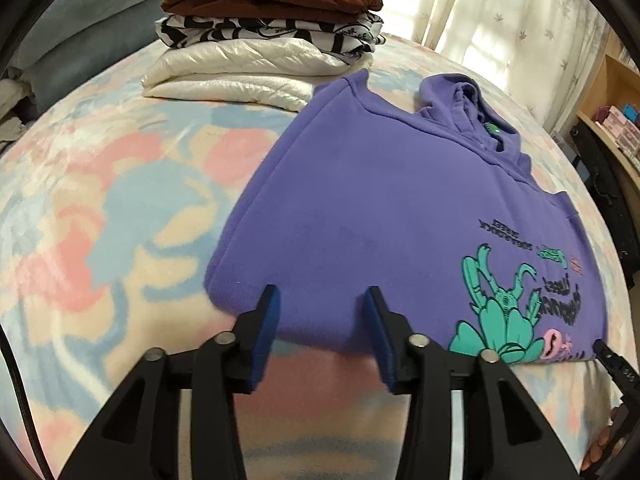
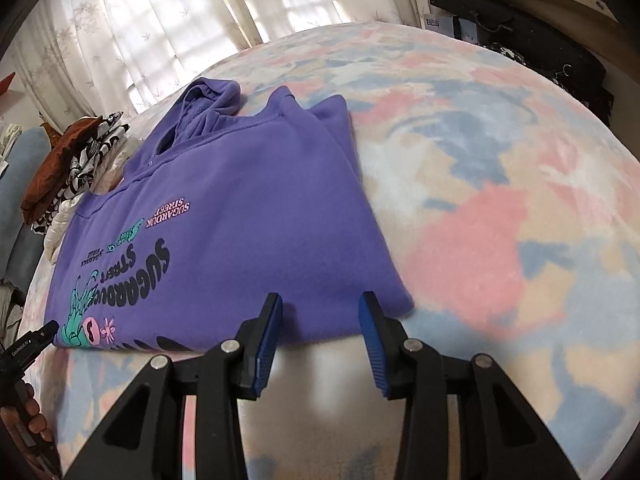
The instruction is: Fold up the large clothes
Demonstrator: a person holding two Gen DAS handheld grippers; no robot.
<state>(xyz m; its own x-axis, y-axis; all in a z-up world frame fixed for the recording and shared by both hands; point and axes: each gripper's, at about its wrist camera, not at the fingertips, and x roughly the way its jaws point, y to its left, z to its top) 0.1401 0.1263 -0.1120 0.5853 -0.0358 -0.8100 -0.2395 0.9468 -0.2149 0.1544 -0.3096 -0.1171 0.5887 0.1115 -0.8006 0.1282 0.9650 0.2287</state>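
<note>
My left gripper (image 1: 322,300) and right gripper (image 2: 320,306), jaws parted and empty, poised at near hem of hoodie (image 1: 380,208) to lift it for next fold.

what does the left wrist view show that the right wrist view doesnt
Only the left wrist view shows the left gripper head on, fingers apart over the hoodie's near hem, the stack of folded clothes in full, and the green label inside the neck.

Only the right wrist view shows the right gripper head on, fingers apart at the hem, the folded-in sleeve edge, and readable chest lettering.

Both share the purple hoodie lying print up on the pastel blanket, with curtains behind.
</note>
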